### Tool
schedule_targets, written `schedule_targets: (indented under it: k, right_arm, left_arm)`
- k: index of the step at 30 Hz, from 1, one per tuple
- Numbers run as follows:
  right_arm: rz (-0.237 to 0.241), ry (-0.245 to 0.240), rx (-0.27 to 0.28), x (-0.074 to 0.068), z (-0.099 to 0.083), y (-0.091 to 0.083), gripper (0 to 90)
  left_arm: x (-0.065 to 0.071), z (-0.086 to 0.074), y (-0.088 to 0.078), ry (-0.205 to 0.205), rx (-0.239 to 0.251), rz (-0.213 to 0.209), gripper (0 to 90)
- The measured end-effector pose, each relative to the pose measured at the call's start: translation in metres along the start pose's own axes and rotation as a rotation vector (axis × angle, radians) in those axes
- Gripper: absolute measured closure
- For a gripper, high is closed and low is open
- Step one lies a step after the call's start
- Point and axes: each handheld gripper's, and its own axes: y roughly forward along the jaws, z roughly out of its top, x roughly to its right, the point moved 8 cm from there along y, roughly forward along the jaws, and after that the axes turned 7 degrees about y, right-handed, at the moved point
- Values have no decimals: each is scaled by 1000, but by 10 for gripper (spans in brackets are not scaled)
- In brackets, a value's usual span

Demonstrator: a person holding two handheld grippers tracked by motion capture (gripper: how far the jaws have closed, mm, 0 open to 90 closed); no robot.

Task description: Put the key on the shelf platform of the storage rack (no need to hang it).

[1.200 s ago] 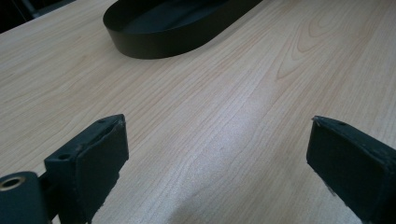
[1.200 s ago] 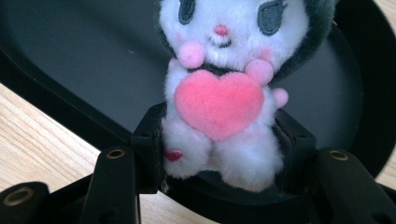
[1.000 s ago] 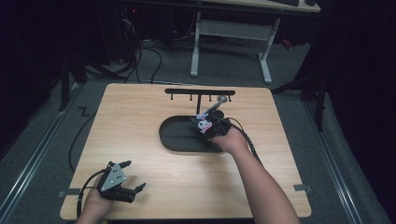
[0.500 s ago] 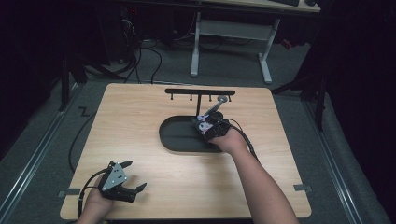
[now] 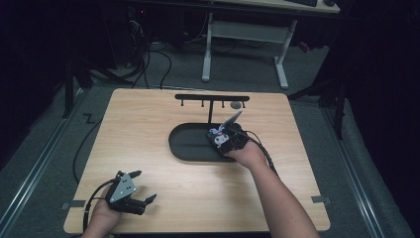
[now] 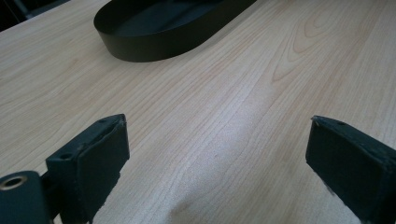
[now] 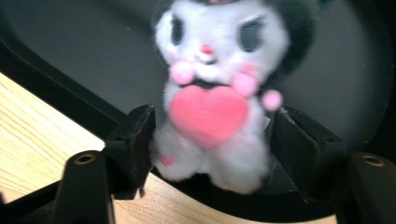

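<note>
While blurred, white plush toy (image 7: 212, 93), pink heart, black ears.

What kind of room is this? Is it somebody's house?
Probably not a house; it looks like a lab or workshop set up for recording. A light wooden table stands on a grey floor with black cables trailing across it, and a white-legged desk stands behind in a dark room.
</note>
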Motion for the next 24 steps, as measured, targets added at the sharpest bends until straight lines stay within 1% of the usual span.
schedule_targets:
  k: [1, 3, 5, 7, 9, 11, 12, 14, 15, 20, 21, 22, 23, 24]
  right_arm:
    - [-1, 10, 8, 0, 1, -2, 303]
    - [-1, 12, 22, 0, 1, -6, 292]
    - [-4, 1, 33, 1, 2, -11, 286]
    - [-4, 13, 48, 0, 2, -14, 284]
    - [-4, 2, 61, 0, 2, -19, 285]
    - [-2, 13, 65, -2, 1, -22, 285]
    - [-4, -1, 71, -2, 1, -23, 285]
    - [-7, -4, 70, -3, -1, -26, 285]
    - [-4, -8, 78, -3, -1, -27, 286]
    - [-1, -14, 101, -3, -4, -31, 287]
    - [4, -9, 102, -4, -5, -32, 287]
    - [1, -18, 106, -3, -6, -32, 286]
    - [-13, -33, 109, -1, -8, -32, 286]
    - [-13, -36, 113, -1, -9, -33, 286]
  left_arm:
    - [0, 0, 0, -1, 0, 0, 66]
    - [0, 0, 0, -1, 1, 1, 66]
    - [0, 0, 0, -1, 0, 1, 66]
    - [0, 0, 0, 0, 0, 0, 66]
    - [0, 0, 0, -1, 0, 1, 66]
    - [0, 0, 0, 0, 0, 1, 66]
    - [0, 0, 0, 2, -4, -2, 66]
    - [1, 0, 0, 4, -7, -3, 66]
    - [1, 0, 0, 5, -9, -4, 66]
    - [1, -1, 0, 3, -14, 2, 65]
    - [1, -1, 0, 0, -17, 3, 65]
    - [0, -2, 0, -5, -19, 3, 64]
    - [0, -3, 0, -10, -21, 3, 64]
    - [-1, -3, 0, -11, -21, 5, 64]
